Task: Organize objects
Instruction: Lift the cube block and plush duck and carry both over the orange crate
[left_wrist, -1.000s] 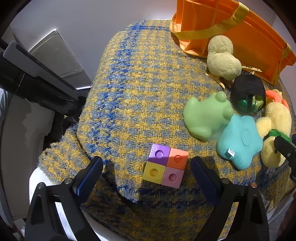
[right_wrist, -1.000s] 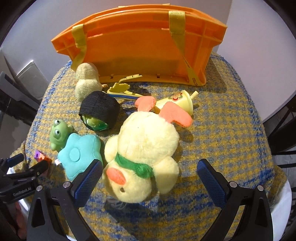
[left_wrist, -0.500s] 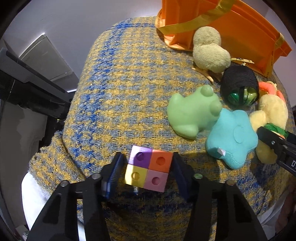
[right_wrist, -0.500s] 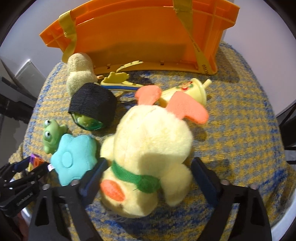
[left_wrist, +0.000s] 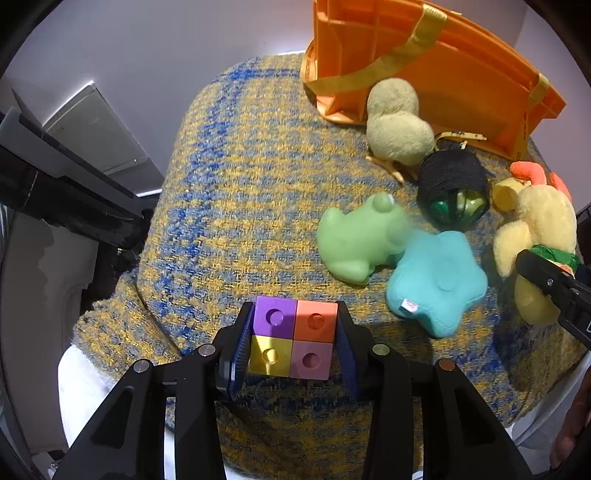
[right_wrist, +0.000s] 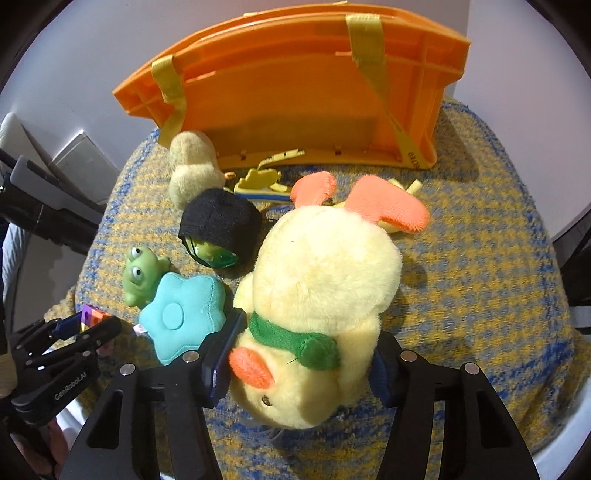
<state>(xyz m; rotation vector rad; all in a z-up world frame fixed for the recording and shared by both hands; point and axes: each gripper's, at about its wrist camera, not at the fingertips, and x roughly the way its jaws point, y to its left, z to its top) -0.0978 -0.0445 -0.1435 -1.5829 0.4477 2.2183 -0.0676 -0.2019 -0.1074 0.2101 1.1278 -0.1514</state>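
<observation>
Your left gripper (left_wrist: 293, 341) is clamped on the four-colour block (left_wrist: 293, 341) near the front edge of the woven blue-and-yellow cloth (left_wrist: 236, 192). Your right gripper (right_wrist: 301, 363) has just been closing and its pads press the head of the yellow plush duck (right_wrist: 321, 295), which lies mid-cloth. The orange crate (right_wrist: 295, 99) stands at the back edge, with the green frog (left_wrist: 358, 240), teal star (left_wrist: 436, 277) and black-wrapped ball (left_wrist: 454, 192) between.
</observation>
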